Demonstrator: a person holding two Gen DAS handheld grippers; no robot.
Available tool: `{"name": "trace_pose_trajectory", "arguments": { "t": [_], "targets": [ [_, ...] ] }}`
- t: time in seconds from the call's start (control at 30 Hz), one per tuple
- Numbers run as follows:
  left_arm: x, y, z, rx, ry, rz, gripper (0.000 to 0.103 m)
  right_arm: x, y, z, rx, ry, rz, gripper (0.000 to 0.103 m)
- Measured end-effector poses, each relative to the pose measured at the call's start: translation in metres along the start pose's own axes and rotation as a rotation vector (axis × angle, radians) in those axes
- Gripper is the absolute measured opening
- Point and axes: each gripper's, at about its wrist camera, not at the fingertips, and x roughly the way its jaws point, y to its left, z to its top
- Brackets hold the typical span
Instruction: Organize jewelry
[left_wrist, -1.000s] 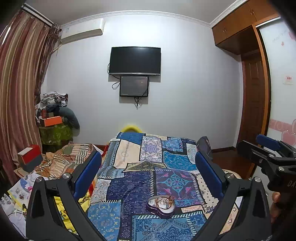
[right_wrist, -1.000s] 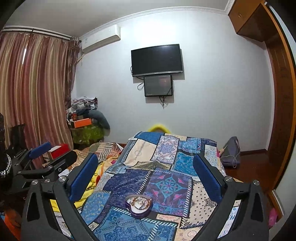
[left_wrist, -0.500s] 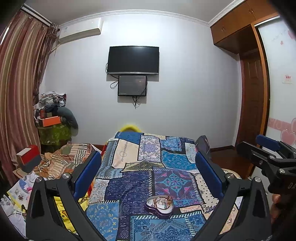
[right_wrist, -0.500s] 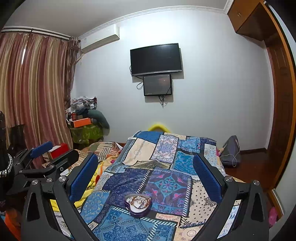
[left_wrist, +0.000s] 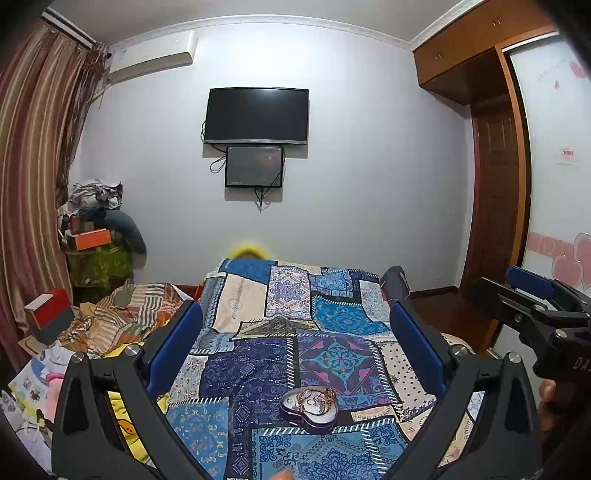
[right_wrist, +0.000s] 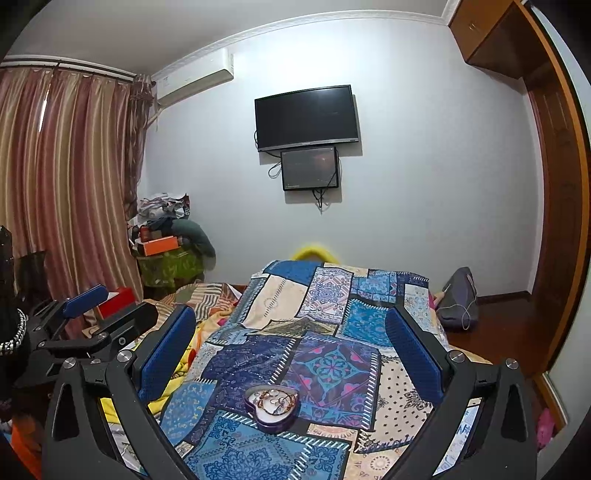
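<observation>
A purple heart-shaped jewelry box (left_wrist: 309, 408) lies open on the patchwork bedspread (left_wrist: 258, 369), with gold-coloured jewelry (left_wrist: 317, 396) tangled inside. It also shows in the right wrist view (right_wrist: 272, 407). My left gripper (left_wrist: 295, 347) is open and empty, held above and short of the box. My right gripper (right_wrist: 291, 343) is open and empty too, likewise short of the box. The right gripper shows at the right edge of the left wrist view (left_wrist: 532, 306); the left gripper shows at the left of the right wrist view (right_wrist: 85, 325).
Striped and yellow bedding (left_wrist: 122, 317) is heaped left of the bed. A red box (left_wrist: 48, 314) and a pile of clothes with an orange box (left_wrist: 92, 238) stand by the curtain. A grey bag (right_wrist: 458, 299) lies at the bed's right edge. A TV (left_wrist: 256, 116) hangs on the far wall.
Both views have shifted slightly; the heart box sits a little lower and nearer in frame. Both grippers stay open.
</observation>
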Motion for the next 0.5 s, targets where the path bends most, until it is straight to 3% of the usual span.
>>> {"name": "trace_pose_trajectory", "arguments": {
  "t": [0.5],
  "targets": [
    [-0.0013, -0.0044, 0.001, 0.001, -0.006, -0.016, 0.102, 0.0005, -0.0044, 0.0004, 0.017, 0.002, -0.003, 0.102]
  ]
}}
